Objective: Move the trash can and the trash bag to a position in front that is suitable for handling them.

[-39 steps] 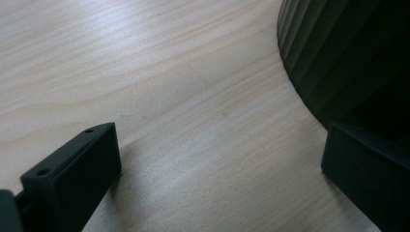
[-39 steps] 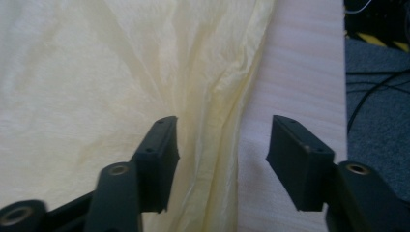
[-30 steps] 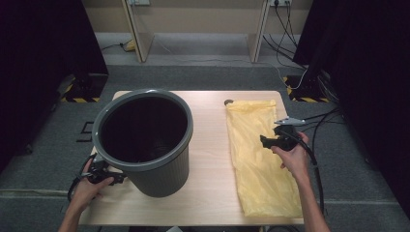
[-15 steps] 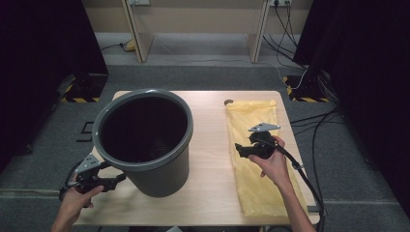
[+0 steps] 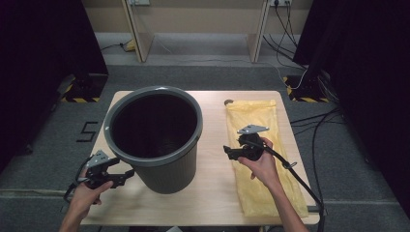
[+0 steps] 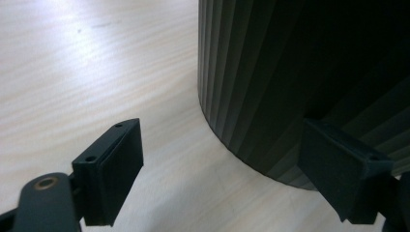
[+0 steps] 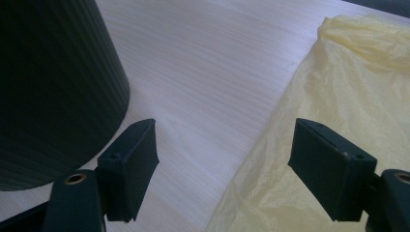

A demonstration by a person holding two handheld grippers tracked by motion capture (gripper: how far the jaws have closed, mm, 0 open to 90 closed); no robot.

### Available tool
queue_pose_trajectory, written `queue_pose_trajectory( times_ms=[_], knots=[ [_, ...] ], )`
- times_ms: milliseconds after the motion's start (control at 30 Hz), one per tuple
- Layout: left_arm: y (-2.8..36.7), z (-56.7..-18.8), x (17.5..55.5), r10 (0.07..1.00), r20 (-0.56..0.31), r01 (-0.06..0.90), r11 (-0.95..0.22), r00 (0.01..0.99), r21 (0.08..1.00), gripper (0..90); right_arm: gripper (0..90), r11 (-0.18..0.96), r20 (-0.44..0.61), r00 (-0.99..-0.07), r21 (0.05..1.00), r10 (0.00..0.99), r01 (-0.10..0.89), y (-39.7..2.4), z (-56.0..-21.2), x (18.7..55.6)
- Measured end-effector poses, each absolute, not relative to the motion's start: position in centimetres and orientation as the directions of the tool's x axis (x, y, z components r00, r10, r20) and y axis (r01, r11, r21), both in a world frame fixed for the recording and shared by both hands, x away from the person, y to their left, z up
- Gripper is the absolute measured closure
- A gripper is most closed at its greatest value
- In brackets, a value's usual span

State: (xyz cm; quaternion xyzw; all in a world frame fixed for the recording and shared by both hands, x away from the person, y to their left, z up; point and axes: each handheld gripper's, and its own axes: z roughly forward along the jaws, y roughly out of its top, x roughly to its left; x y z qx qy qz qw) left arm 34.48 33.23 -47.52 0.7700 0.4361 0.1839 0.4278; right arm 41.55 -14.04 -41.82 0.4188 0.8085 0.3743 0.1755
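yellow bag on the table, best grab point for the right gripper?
Probably the long edge of the yellow bag that faces the bin. The bag lies flat and spread out, so only an edge or a crease gives the jaws something to pinch. The right gripper is open, with that edge between its jaws; come down from above and close across it.

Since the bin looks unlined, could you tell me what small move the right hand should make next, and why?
Probably lower the right tongs onto the near edge of the yellow bag: they are open with nothing between them, poised at the bag's edge, and the bag lies flat beside the empty bin.
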Motion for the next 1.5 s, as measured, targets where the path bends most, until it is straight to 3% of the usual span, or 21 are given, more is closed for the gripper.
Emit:
queue_pose_trajectory(
  times_ms=[300, 467, 733, 1067, 1500],
  knots=[
    [31.3, -45.9, 34.4, 0.815, -0.068, 0.478, -0.268, 0.576, 0.836, 16.1, 25.7, 0.366, 0.048, -0.611, 0.763, 0.790, 0.533, -12.9, -41.6, 41.4],
    [30.5, -46.1, 35.1, 0.788, -0.126, 0.491, -0.241, 0.602, 0.837, 15.5, 25.7, 0.362, 0.072, -0.626, 0.762, 0.776, 0.536, -12.2, -42.1, 41.5],
    [29.6, -45.6, 36.6, 0.781, -0.116, 0.476, -0.249, 0.614, 0.843, 15.0, 26.4, 0.344, 0.105, -0.634, 0.766, 0.766, 0.542, -11.5, -42.0, 42.1],
    [29.0, -45.3, 38.8, 0.780, -0.096, 0.473, -0.273, 0.619, 0.838, 14.7, 26.9, 0.331, 0.083, -0.596, 0.766, 0.799, 0.551, -11.5, -42.1, 43.6],
    [28.3, -45.4, 41.6, 0.786, -0.133, 0.498, -0.242, 0.604, 0.833, 14.6, 29.8, 0.297, 0.075, -0.539, 0.767, 0.839, 0.569, -11.8, -42.0, 47.5]
  ],
)
